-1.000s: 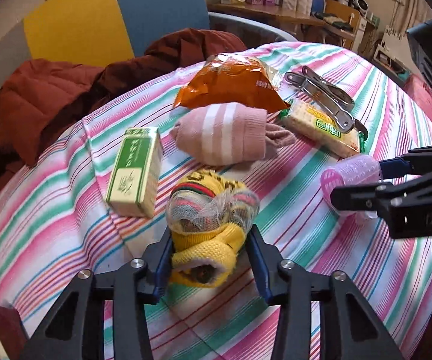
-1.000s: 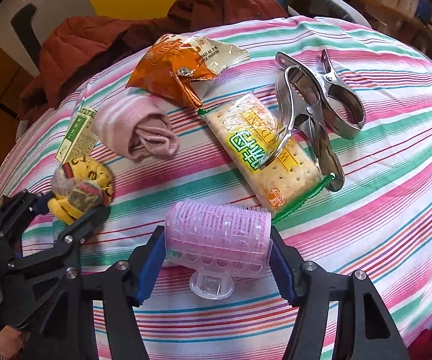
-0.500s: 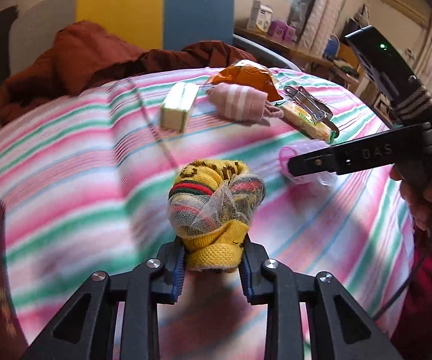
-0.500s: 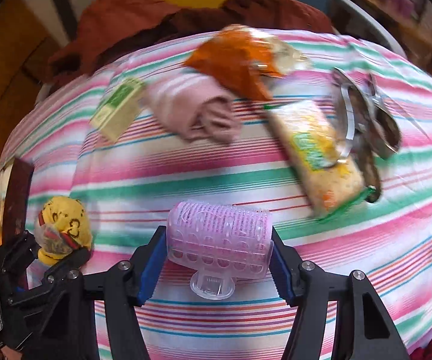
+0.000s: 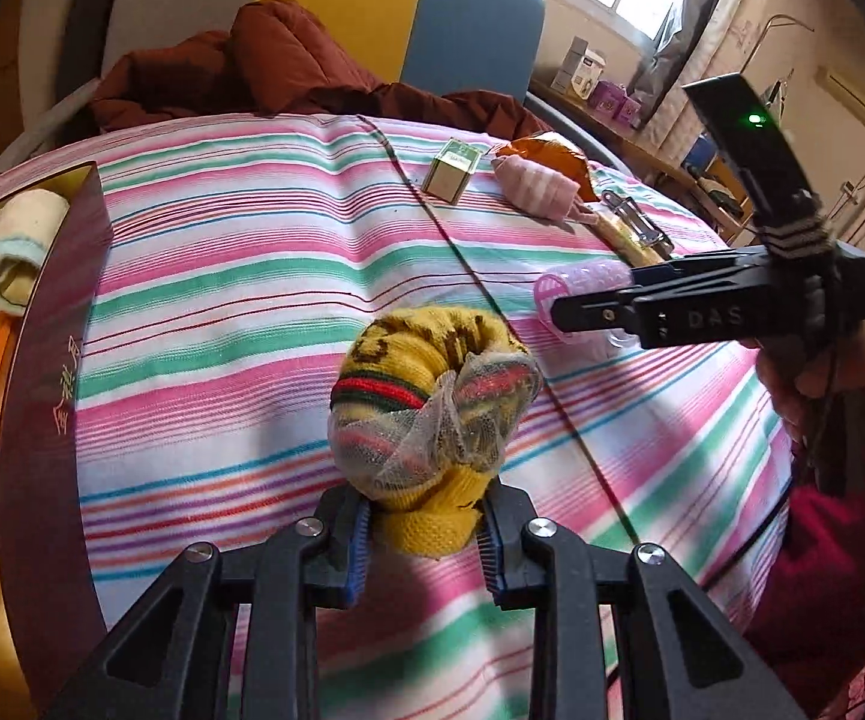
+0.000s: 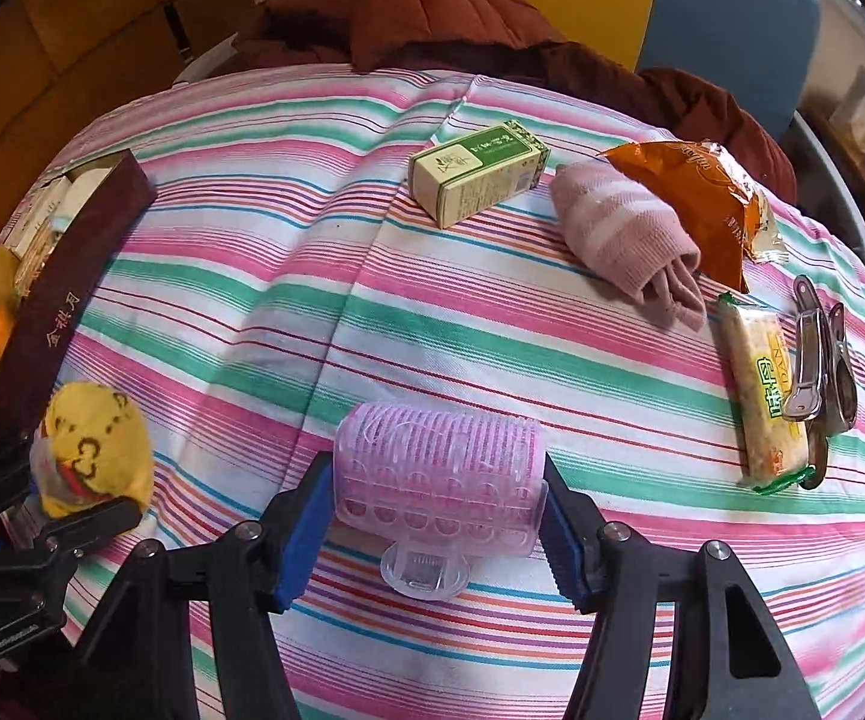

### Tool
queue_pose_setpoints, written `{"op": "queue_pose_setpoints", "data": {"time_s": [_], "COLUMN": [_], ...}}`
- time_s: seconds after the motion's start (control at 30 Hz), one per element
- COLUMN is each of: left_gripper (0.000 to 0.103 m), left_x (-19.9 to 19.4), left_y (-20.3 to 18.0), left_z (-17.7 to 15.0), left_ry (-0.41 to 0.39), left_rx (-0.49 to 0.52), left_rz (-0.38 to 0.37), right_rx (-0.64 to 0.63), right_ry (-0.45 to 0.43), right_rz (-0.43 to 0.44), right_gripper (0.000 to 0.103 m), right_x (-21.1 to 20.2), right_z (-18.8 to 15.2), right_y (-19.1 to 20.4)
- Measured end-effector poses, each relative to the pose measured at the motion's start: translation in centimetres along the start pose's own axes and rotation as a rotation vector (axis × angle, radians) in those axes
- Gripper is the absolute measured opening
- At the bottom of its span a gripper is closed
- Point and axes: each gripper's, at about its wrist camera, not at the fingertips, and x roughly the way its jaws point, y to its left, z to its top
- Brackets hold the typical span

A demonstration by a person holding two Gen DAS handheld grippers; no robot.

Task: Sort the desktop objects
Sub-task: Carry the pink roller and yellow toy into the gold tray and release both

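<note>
Left gripper (image 5: 422, 546) pinches yellow sock bundle (image 5: 432, 396), right gripper (image 6: 437, 531) clamps pink roller (image 6: 437, 471); carry both level toward maroon box (image 6: 60, 294)

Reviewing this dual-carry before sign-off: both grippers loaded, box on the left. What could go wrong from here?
1. The left gripper pinches only the lower end of the rolled yellow patterned sock bundle; most of it stands above the fingers and could tip or slip out.
2. The right gripper holds the pink plastic hair roller by its ends; it might rotate or pop free.
3. The dark maroon box already holds items, so a drop may land on them.
</note>
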Motion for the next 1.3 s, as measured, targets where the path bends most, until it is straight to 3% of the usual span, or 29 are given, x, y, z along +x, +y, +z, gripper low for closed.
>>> {"op": "queue_pose_setpoints", "data": {"time_s": [0.27,0.43,0.67,0.8,1.1,1.3], "left_gripper": [0.028,0.028,0.028,0.028,0.028,0.028], "left_x": [-1.3,-3.2,-7.2,-9.4,-13.5,-13.9], "left_y": [0.3,0.8,1.7,3.5,11.2,16.1], "left_z": [-1.1,-1.6,-2.3,-2.8,-4.1,-5.6], "left_ry": [0.000,-0.029,-0.088,-0.114,-0.180,-0.148], "left_rx": [-0.025,-0.040,-0.039,-0.069,-0.239,-0.329], "left_rz": [-0.034,-0.062,-0.090,-0.068,0.003,0.082], "right_rx": [0.048,0.073,0.118,0.100,-0.010,-0.095], "right_ry": [0.013,0.022,-0.003,-0.024,-0.106,-0.113], "right_rz": [0.104,0.108,0.237,0.282,0.346,0.346], "right_gripper": [0.063,0.063,0.063,0.063,0.063,0.063], "right_x": [0.1,-0.5,-1.9,-2.7,-5.3,-4.1], "right_z": [-0.5,-1.6,-1.9,-1.1,1.8,4.5], "right_y": [-0.1,2.1,7.0,10.2,19.0,25.1]}}
